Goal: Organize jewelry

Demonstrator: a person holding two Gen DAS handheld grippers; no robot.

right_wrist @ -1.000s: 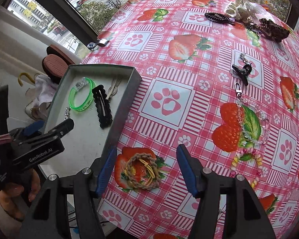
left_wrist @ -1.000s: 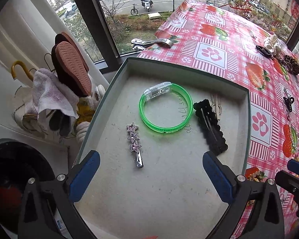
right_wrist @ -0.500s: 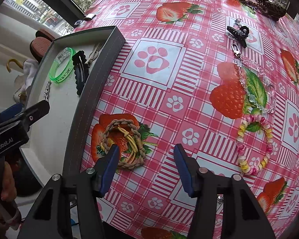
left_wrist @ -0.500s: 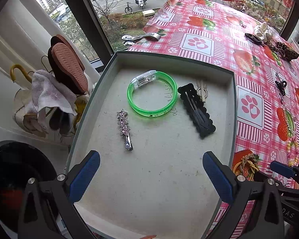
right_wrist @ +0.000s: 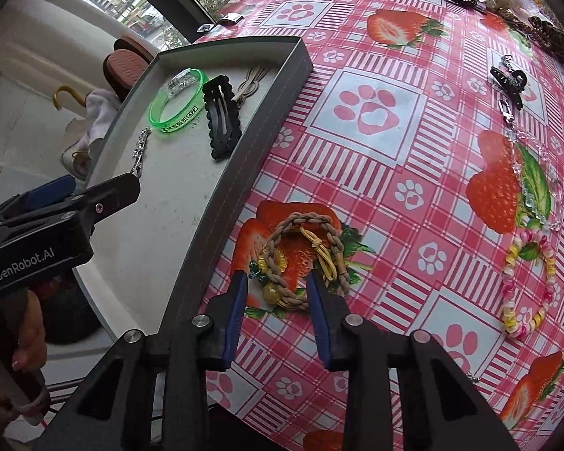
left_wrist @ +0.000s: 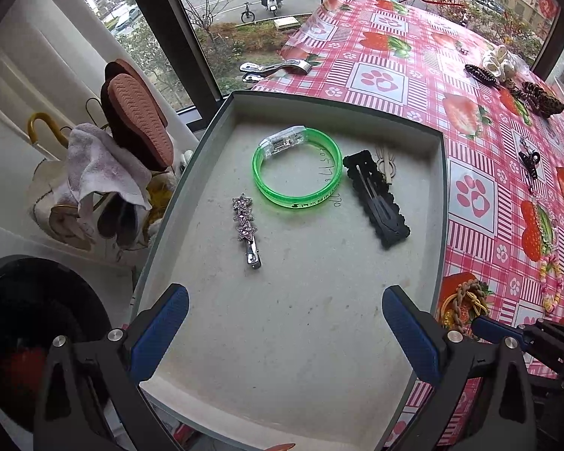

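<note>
A shallow grey tray (left_wrist: 442,188) sits at the table's left edge. In it lie a green bangle (left_wrist: 297,203), a black scalloped hair clip (left_wrist: 375,199), a star-studded clip (left_wrist: 246,225) and a thin beige pin (left_wrist: 385,161). My left gripper (left_wrist: 283,300) hovers open above the tray's bare near half, holding nothing. Just right of the tray a braided rope bracelet (right_wrist: 300,225) with yellow cord lies on the strawberry tablecloth. My right gripper (right_wrist: 276,282) is low over it, jaws closing. The bracelet's near arc is between the pads, which do not visibly press on it.
On the cloth to the right lie a pink-yellow bead bracelet (right_wrist: 511,263), a clear crystal chain (right_wrist: 526,188) and a black claw clip (right_wrist: 507,82). More hair pieces (right_wrist: 552,37) sit at the far edge. Shoes (left_wrist: 139,120) and a towel (left_wrist: 101,165) hang left of the table.
My right gripper came down and forward over the braided bracelet and its jaws narrowed around the bracelet's near side. The left gripper stayed open over the tray.
</note>
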